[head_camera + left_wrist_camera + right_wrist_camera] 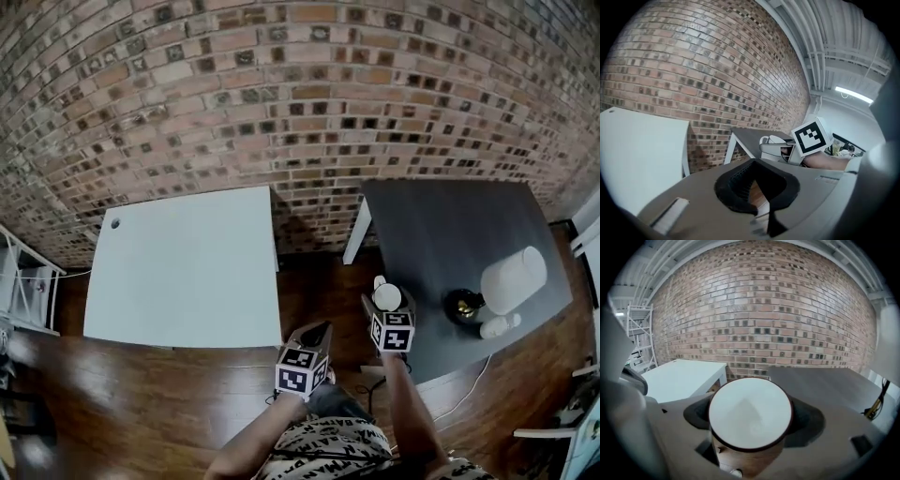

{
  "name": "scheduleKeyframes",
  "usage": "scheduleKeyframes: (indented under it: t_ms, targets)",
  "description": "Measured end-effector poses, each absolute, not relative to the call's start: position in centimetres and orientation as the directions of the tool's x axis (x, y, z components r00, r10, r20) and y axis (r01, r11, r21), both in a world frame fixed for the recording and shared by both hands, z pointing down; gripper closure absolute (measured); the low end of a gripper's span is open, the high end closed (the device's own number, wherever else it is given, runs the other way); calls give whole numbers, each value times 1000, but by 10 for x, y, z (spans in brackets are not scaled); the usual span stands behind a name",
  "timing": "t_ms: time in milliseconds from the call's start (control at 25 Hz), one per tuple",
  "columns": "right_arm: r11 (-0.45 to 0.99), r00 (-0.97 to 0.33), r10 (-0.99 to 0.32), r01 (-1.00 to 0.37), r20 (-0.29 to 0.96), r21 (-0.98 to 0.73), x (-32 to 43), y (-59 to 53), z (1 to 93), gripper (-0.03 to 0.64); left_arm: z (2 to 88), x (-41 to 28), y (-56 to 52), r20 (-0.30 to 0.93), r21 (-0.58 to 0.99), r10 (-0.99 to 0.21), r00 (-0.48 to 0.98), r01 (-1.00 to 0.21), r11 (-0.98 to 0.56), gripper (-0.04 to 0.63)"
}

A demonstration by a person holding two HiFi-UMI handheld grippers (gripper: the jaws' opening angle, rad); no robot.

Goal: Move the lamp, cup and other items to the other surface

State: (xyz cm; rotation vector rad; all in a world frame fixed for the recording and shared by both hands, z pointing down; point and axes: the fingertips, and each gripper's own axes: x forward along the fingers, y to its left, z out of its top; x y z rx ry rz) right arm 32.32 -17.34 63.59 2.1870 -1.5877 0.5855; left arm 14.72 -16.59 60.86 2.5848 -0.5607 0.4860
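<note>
closest in, the right gripper (752, 418) has its jaws spread wide around a white cup (750, 412) with a dark rim. the cup sits in the padded hollows on both sides and fills the gap between them. from the head view this cup is held up at the near left edge of the dark table (450, 234), right where the tabletop meets the wooden floor (187, 394). the left gripper (757, 187) is just to the left of it, over the floor between the two tables. its jaws are drawn close together, with only bare floor showing through the small dark-rimmed opening between them. in the left gripper view the right gripper's marker cube (811, 136) shows beside the cup. a patterned sleeve (323, 450) shows at the bottom of the head view.

further out on the dark table, near its right front corner, is the lamp (513, 278). its white shade shows to the right of a dark round base (462, 305); i cannot tell whether it stands or lies. a small white item (500, 325) is just beside the base, too small to identify. the white table (187, 272) is to the left, apart from the dark one. a brick wall (281, 94) runs behind both.
</note>
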Motion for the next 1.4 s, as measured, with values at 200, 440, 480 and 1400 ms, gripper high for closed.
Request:
scheduleKeyframes:
  t_ms: [200,440,480,1400]
  targets:
    - [-167,178,-835,-984,521,69,239,-197,619,192,602,70,-164,421,346,-399,815,-551,-759,594]
    - [-34,67,-856,-997,512,73,143,-212,599,192,592,-10,-158,416,342,-492,764,-634,-694,594]
    - [-13,50,-858,-997,511,75,129,-214,598,192,592,-22,-157,416,341,-508,754,-647,-682,594]
    - [420,-345,-790,-907,507,37,-142,-367,647,192,634,-212,-246,460,276,-792,402,-912,-304,594]
